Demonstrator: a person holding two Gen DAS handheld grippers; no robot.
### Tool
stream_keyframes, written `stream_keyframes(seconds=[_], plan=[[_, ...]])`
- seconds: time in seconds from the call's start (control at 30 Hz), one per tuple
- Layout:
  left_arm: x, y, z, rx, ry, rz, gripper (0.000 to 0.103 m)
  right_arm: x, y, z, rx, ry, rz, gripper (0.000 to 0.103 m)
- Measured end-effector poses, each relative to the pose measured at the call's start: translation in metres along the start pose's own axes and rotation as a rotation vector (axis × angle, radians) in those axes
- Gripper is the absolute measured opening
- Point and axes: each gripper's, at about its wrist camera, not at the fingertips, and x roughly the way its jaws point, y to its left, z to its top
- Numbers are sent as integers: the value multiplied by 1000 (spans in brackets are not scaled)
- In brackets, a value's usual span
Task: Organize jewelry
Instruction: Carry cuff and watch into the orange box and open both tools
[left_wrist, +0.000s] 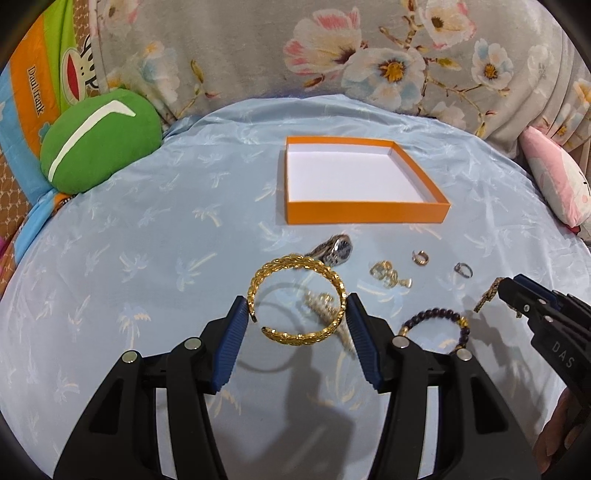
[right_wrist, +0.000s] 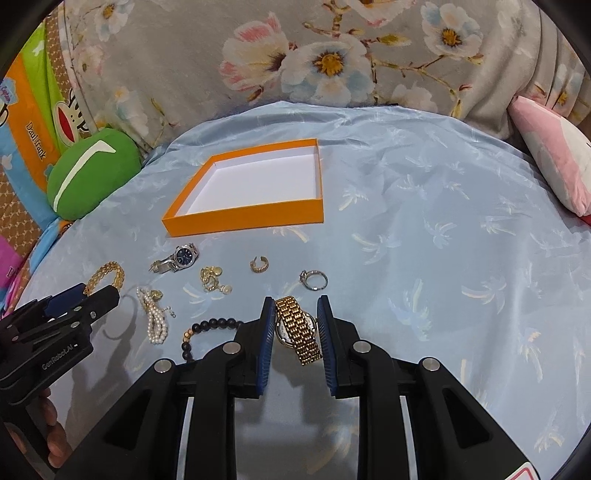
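I am looking down at a pale blue cloth (left_wrist: 147, 229) printed with palm trees, lying smooth under bright overhead light, while a grey floral fabric (left_wrist: 258, 48) is rising behind it, a green cushion (left_wrist: 99, 144) sitting left and a pink cushion (right_wrist: 550, 162) right.

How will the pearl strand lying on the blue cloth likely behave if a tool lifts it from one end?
The pearl strand lies bunched in loose loops, so it probably is floppy and would dangle rather than hold shape. Its small round beads look smooth, so it may slip between the ribbed pads. Its loops lie near the dark bead bracelet, so a trailing end might drag against it.
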Motion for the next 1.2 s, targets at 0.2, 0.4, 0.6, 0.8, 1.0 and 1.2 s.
stream_keyframes(seconds=[0.2,0.4,0.6,0.8,1.0,1.2], plan=[[13,-4,32,-6,-24,1,53,14,4,37,-29,-40,-3,22],[41,-8,82,-28,-48,-2,53,42,10,84,-43,-77,17,22],[74,-14,123,-40,-75,8,53,68,15,125,-50,-119,47,22],[118,-22,140,-37,-41,-4,53,110,16,146,-38,-93,84,22],[154,-29,143,-20,8,2,53,146,16,143,-34,-41,88,22],[168,-32,139,-10,48,-11,54,161,16,135,-33,24,98,22]])
